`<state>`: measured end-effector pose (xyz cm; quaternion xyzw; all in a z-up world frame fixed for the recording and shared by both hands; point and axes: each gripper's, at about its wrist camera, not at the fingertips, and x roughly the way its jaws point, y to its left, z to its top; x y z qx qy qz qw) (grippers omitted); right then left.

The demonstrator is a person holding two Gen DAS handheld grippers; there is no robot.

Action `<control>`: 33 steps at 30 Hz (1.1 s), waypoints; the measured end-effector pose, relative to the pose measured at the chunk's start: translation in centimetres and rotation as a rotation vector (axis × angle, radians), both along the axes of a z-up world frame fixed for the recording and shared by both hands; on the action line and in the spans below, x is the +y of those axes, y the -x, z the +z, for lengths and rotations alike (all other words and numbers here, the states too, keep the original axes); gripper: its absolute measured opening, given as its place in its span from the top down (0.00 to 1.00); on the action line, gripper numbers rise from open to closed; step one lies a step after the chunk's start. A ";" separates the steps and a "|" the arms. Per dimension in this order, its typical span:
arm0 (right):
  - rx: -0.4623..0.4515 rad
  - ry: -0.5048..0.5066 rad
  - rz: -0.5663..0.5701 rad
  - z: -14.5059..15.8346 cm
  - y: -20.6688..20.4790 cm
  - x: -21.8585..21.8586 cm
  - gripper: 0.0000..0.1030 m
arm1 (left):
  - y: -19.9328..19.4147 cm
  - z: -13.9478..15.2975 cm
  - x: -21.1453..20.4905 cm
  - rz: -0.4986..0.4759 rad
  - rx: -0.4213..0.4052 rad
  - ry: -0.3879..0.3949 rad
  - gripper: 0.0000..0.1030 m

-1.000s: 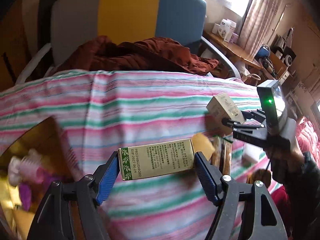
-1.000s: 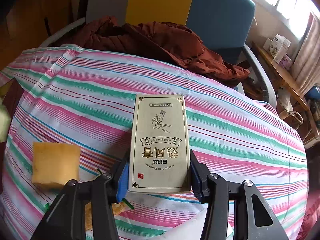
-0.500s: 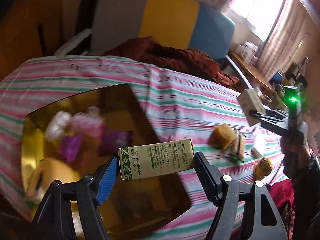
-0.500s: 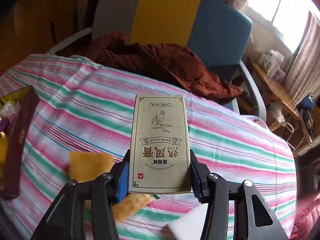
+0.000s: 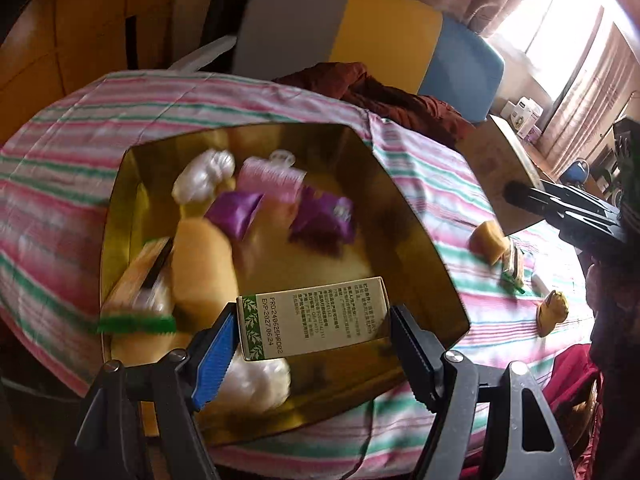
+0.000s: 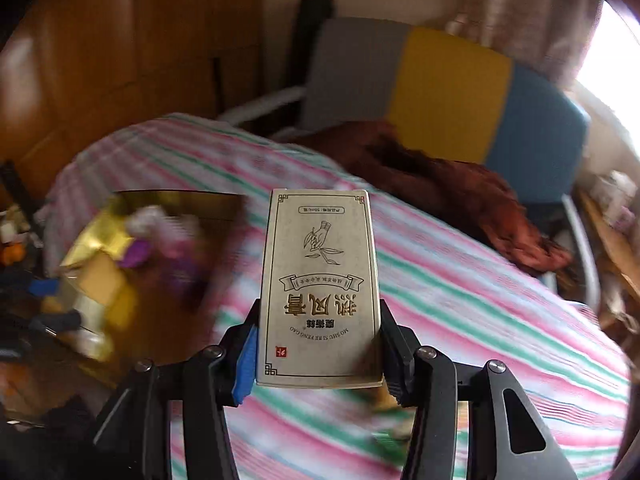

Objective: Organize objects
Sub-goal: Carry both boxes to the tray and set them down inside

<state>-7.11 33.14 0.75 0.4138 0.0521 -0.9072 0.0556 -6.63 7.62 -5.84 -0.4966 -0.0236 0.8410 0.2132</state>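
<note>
A striped tablecloth [image 5: 420, 184] fills mid-frame as my left gripper [image 5: 310, 336] clamps a green-edged carton [image 5: 314, 322] over the gold box [image 5: 416, 240], lower centre. My right gripper [image 6: 318, 344] clamps a beige carton [image 6: 320, 284], frame centre. Next, I judge: lower, release inside.

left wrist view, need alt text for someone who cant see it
The left claw grips a small green-and-cream box above an open gold box holding purple packets and other blurred items, on a pink-and-green striped cloth. At right, the right claw holds a tan box.
</note>
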 end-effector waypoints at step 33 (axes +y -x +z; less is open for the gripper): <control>-0.135 0.049 0.173 -5.3 3.6 -14.7 0.18 | -0.4 -2.7 -0.8 -0.024 0.016 -0.003 0.23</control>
